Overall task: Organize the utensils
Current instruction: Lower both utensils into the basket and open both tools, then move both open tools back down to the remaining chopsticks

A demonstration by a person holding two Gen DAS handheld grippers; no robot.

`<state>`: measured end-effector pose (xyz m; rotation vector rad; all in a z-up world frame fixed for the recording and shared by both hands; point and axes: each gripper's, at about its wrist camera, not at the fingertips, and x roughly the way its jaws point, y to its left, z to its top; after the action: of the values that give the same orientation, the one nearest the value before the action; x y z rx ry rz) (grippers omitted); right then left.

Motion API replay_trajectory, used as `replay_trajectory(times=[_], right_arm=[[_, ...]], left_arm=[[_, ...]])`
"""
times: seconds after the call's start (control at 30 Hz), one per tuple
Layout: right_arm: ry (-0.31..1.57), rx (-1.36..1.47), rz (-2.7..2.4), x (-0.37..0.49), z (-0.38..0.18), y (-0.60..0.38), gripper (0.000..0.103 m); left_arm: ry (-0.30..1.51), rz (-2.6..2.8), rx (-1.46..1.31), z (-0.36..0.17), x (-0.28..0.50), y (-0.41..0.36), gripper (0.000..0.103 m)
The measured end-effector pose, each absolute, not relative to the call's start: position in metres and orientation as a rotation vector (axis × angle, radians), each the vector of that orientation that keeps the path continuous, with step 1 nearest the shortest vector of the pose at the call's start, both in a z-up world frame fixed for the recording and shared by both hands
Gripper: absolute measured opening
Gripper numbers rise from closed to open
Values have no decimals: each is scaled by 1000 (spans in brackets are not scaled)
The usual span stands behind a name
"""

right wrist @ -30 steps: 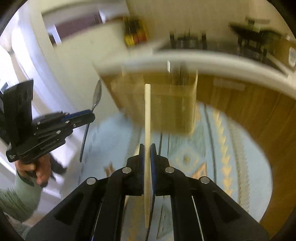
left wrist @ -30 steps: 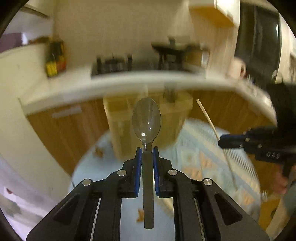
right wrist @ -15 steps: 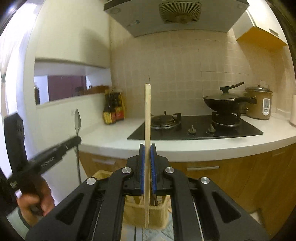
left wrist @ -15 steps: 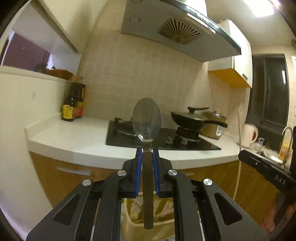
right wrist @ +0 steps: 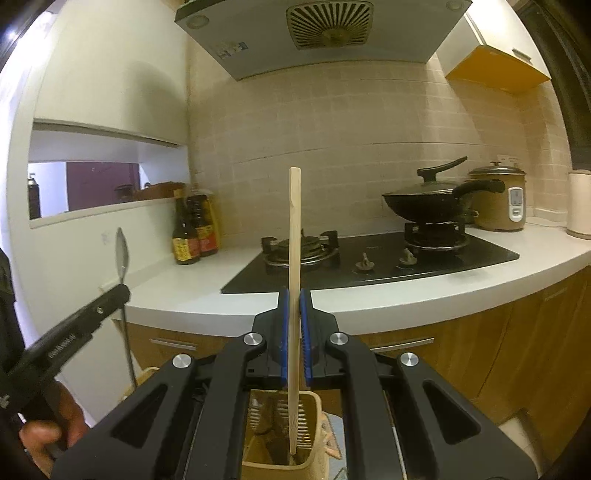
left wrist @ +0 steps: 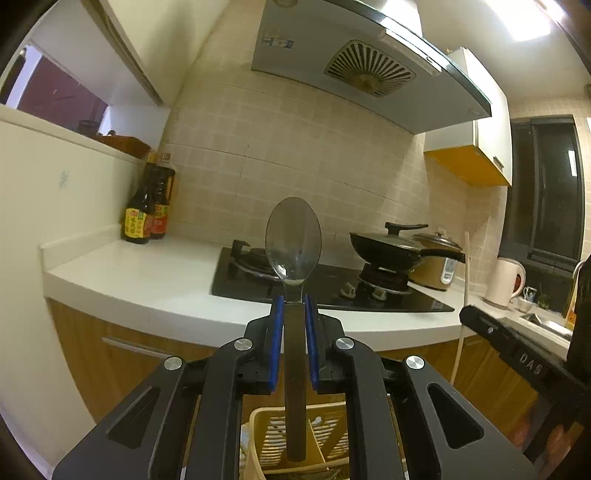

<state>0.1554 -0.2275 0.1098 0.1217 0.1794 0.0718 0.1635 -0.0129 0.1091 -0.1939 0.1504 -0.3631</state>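
My left gripper is shut on a metal spoon, held upright with the bowl up and the handle hanging over a beige slotted utensil holder. My right gripper is shut on a wooden chopstick, held upright, its lower end over the same holder. The left gripper and its spoon show at the left of the right wrist view. The right gripper and chopstick show at the right of the left wrist view.
A white counter carries a black gas hob, a wok, a rice cooker, two sauce bottles and a kettle. Wooden cabinet fronts are below. A range hood hangs above.
Both grippers have tilted up from looking down at the holder and rug to facing the counter and wall. Each still holds its utensil. The holder now sits low in both views.
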Motion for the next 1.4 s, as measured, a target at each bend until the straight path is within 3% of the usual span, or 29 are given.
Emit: replay_trajectory(times=[0.5, 0.6, 0.8, 0.87, 0.93, 0.97, 1.07, 1.4], right_arm=[[185, 97, 76, 153, 83, -221, 5], [223, 111, 105, 150, 80, -224, 5], [290, 155, 140, 133, 72, -234, 8], [320, 171, 154, 123, 69, -239, 13], [348, 183, 168, 114, 66, -242, 22], [357, 187, 174, 110, 66, -242, 28], [407, 201, 205, 95, 63, -242, 31], [780, 179, 294, 73, 25, -207, 32]], left_arm=[[187, -395, -197, 84, 165, -5, 11], [187, -398, -192, 85, 160, -1, 21], [211, -412, -201, 86, 145, 10, 27], [223, -423, -216, 87, 137, 17, 36], [243, -437, -227, 87, 130, 21, 38], [257, -445, -230, 87, 126, 23, 38], [335, -487, -227, 83, 115, 24, 44], [699, -513, -106, 38, 94, 11, 44]])
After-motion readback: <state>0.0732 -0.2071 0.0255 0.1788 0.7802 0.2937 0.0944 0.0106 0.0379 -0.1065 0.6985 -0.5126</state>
